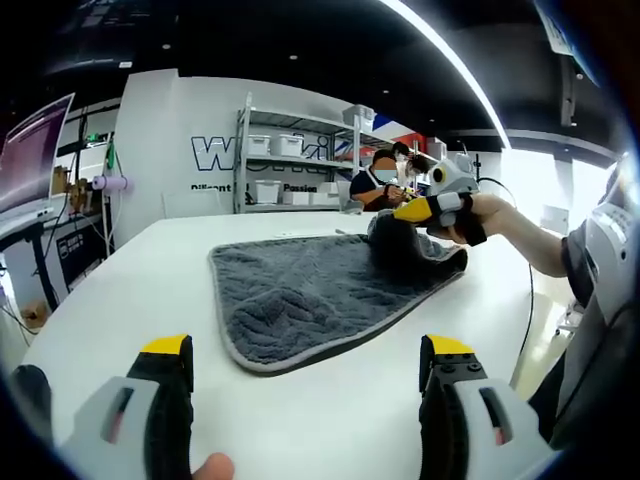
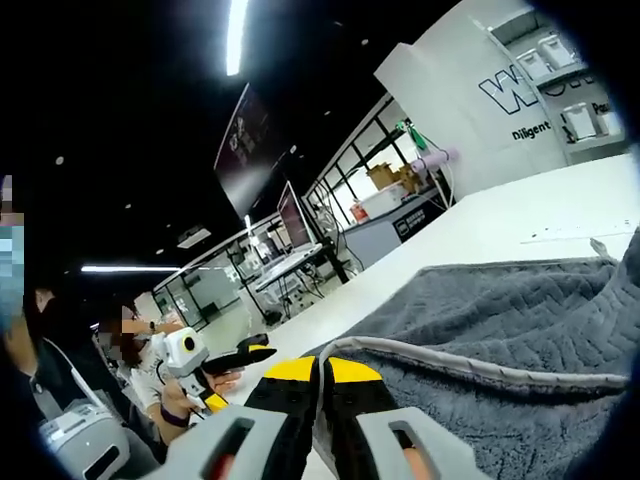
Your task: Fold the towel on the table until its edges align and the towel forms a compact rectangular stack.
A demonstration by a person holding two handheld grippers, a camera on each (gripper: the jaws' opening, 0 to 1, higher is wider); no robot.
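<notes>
Honestly barely started; the grey towel (image 1: 320,295) lies mostly flat on the white surface (image 1: 150,270); right tongs (image 2: 322,375) are clamped on its far corner, lifting it; left tongs (image 1: 305,365) hover spread wide, holding nothing; every fold remains.

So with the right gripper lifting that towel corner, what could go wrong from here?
1. The right gripper is shut on only the thin edge of the towel, so the corner could slip out mid-fold.
2. The left gripper hangs open over the bare table, short of the near edge; with nothing pinning the towel, a pull may drag the whole cloth instead of folding it.
3. The lifted corner is bunched, so edges may land misaligned.
</notes>
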